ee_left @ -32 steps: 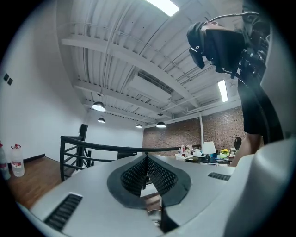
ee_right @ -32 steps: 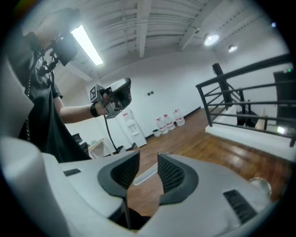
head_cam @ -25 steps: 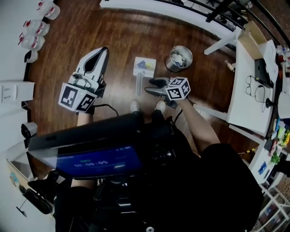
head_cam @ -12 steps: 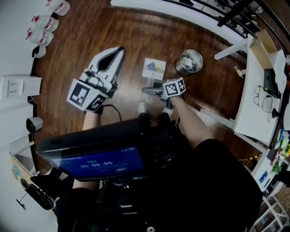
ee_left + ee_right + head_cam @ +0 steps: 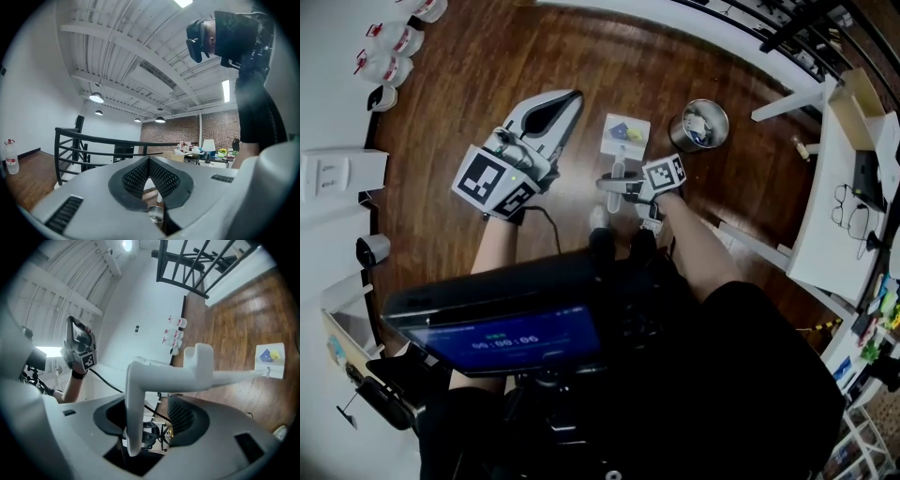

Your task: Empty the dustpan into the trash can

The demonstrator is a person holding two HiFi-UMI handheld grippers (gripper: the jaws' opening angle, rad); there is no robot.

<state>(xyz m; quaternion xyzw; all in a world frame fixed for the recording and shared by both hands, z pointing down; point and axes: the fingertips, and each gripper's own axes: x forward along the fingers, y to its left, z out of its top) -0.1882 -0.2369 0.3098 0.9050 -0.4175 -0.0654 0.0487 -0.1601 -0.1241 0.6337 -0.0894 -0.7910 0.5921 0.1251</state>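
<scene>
White handle between your spread right jaws, not yet pinched

Nearest you, a dark screen (image 5: 511, 339) with a blue glow hangs at your chest. Just beyond it, your right gripper (image 5: 152, 413) sits low over the brown wood floor (image 5: 459, 94), and the dustpan's white handle (image 5: 164, 378) stands between its jaws. Those jaws have just been closing, yet they are spread. The handle lies close by one side, and a clear gap parts it from the ribbed pad (image 5: 185, 414) on the other.

To the left, your left gripper (image 5: 572, 98) has its jaws pressed together with nothing between them.

Farther out, the dustpan (image 5: 612, 145) rests on the floor ahead of your right gripper, with small blue and yellow scraps (image 5: 625, 131) lying on it. To its right, near but apart, the metal trash can (image 5: 682, 138) stands upright with some litter inside.

At the far left, clear jugs (image 5: 401, 39) with red tops line the white wall. At the far right, a white table (image 5: 820, 220) carries a pair of glasses (image 5: 847, 202).
</scene>
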